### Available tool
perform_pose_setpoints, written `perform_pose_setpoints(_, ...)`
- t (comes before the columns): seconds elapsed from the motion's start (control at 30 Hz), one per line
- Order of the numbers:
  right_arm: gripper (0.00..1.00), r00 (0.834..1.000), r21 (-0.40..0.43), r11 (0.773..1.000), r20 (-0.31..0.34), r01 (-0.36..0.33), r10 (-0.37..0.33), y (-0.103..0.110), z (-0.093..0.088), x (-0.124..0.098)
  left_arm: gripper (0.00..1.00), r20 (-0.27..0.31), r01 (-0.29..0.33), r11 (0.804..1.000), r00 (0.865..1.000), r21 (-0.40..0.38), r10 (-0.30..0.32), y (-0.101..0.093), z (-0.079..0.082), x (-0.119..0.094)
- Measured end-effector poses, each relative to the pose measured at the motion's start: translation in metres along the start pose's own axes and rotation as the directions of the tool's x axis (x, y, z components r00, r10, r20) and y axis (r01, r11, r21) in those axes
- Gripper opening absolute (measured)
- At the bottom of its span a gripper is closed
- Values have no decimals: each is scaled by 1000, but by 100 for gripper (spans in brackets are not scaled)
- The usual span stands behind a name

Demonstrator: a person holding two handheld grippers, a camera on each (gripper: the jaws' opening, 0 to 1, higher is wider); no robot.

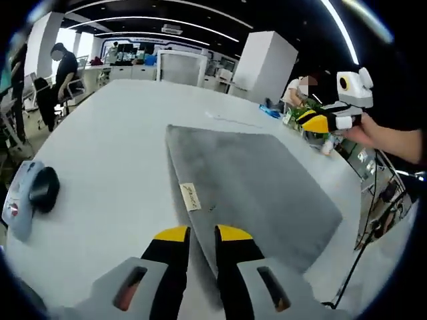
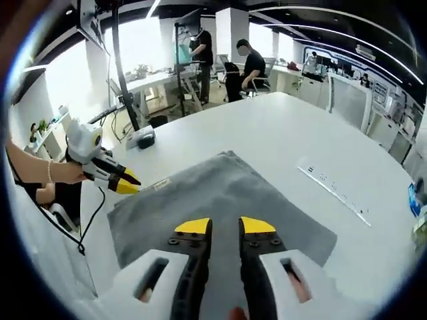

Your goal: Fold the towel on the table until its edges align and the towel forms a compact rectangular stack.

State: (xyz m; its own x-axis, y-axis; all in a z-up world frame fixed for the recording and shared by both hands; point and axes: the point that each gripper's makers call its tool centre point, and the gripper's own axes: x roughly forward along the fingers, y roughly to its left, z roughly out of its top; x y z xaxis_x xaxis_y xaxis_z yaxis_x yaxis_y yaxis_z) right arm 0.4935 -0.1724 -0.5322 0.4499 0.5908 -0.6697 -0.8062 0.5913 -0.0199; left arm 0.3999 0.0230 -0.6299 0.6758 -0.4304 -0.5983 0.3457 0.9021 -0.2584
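No legible text; towel (image 1: 253, 187) tag (image 1: 190, 197) writing too small to read.

Both views face across the shared towel (image 1: 250, 183) from opposite sides.

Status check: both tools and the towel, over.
Left tool and right tool open, holding nothing. Grey towel flat on white table, unfolded. Mouse sits clear.

grey towel (image 1: 260, 180), flat, on white table (image 1: 113, 160)
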Motion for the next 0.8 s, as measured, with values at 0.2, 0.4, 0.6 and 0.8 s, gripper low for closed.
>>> perform_pose_setpoints(0.2,20,1000,-66,998,-22,2,-3,-28,10,2,17,-11,-14,999,1000,-46,13,-7,-9,-7)
perform_pose_setpoints(0.4,24,998,-122,992,-65,-30,22,-48,11,16,18,-36,-46,996,998,-72,44,-16,-24,-12)
perform_pose_setpoints(0.6,26,993,-175,981,-103,-80,63,-62,3,38,18,-65,-128,987,990,-93,122,-20,-42,-19)
perform_pose_setpoints(0.8,30,983,-194,973,-152,-128,100,-82,-13,57,18,-81,-180,974,982,-134,171,-20,-50,-29)
